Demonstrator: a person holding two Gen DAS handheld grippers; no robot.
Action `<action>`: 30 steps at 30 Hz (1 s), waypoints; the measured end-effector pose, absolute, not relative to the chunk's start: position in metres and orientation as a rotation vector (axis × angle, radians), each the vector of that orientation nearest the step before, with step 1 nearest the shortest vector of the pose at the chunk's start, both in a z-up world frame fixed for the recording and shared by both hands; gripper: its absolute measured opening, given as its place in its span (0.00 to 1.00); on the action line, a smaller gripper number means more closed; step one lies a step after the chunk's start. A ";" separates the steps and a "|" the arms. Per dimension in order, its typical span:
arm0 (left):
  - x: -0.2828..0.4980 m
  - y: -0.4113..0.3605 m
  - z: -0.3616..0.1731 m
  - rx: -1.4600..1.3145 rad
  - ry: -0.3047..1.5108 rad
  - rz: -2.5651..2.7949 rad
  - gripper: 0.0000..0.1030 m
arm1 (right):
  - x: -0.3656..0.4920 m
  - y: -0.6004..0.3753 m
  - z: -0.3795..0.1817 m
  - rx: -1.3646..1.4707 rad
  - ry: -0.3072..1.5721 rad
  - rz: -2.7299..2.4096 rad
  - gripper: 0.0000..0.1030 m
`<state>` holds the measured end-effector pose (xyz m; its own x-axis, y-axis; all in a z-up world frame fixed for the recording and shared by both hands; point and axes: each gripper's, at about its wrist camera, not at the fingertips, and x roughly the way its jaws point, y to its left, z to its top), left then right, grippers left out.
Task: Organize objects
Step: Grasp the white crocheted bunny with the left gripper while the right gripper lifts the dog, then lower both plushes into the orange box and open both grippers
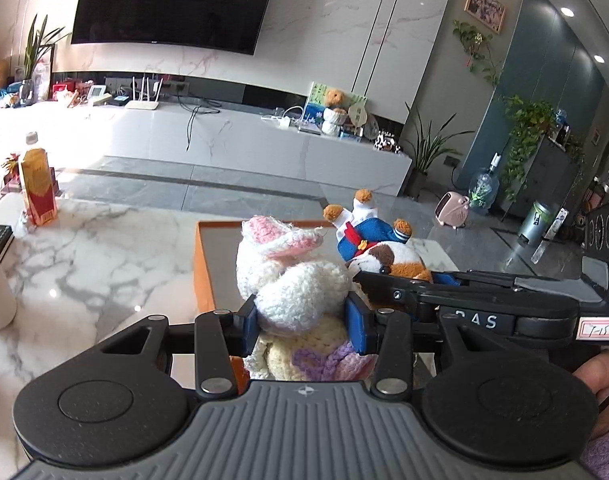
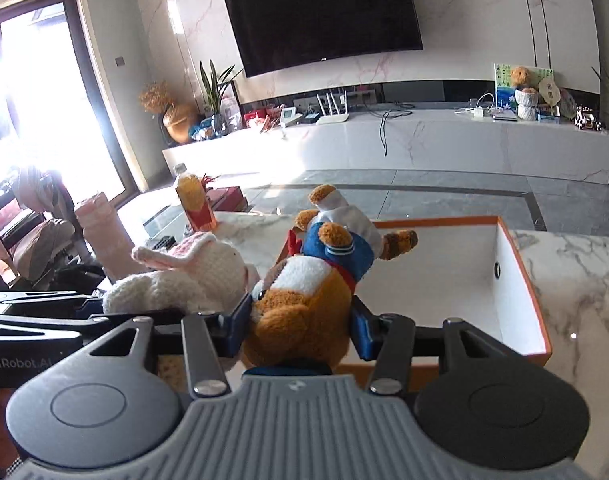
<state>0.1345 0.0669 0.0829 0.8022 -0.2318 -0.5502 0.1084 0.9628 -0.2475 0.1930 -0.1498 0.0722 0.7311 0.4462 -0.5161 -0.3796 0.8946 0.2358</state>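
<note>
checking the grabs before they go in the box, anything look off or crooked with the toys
Both toys are held upside down or sideways. The brown plush dog hangs head-first in the right gripper, legs in the air. The crocheted rabbit lies tilted in the left gripper. The orange-rimmed box looks empty. Nothing looks spilled or damaged.

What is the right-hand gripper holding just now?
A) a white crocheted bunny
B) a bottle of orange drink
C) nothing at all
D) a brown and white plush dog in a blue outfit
D: in the right wrist view the right gripper has its blue pads pressed on either side of the plush dog, while the crocheted bunny sits in the left gripper.
</note>
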 end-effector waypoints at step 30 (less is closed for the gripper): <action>0.255 0.029 -0.020 0.216 1.010 -0.138 0.50 | 0.341 -0.177 -0.054 0.189 1.065 0.501 0.52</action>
<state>0.2548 0.0288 -0.0199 0.5257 -0.0145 -0.8506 0.2134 0.9701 0.1153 0.3411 -0.1766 -0.0540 0.3861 0.4795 -0.7880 -0.3009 0.8730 0.3838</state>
